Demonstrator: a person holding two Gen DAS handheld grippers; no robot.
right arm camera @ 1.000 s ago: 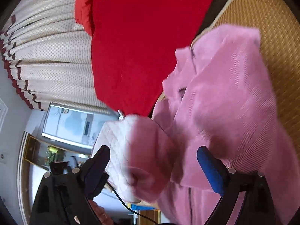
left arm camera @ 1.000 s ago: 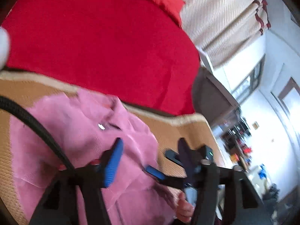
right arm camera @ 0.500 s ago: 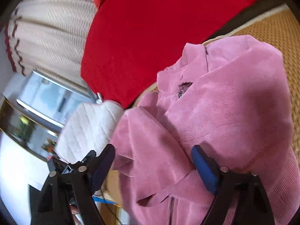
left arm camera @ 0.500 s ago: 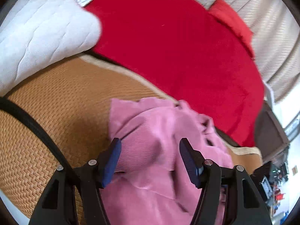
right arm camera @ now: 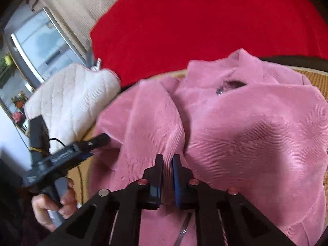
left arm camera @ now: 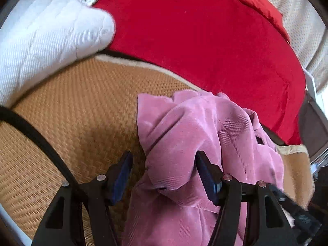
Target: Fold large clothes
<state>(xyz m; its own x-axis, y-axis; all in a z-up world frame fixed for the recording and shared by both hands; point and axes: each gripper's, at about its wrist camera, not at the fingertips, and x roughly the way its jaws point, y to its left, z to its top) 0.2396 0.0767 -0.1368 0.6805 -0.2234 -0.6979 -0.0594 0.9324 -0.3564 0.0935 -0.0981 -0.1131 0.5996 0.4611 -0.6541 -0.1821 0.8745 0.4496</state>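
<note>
While R tool (right arm camera: 167, 165) pinches jacket (right arm camera: 246, 127).

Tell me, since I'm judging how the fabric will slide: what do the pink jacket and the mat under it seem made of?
The pink jacket looks like soft fine-ribbed corduroy or velour: narrow parallel ridges and a faint sheen. The mat looks like woven straw or rattan: tan, with a tight, regular basket-weave grain and a pale cloth edging. Both are guesses from texture alone.
</note>
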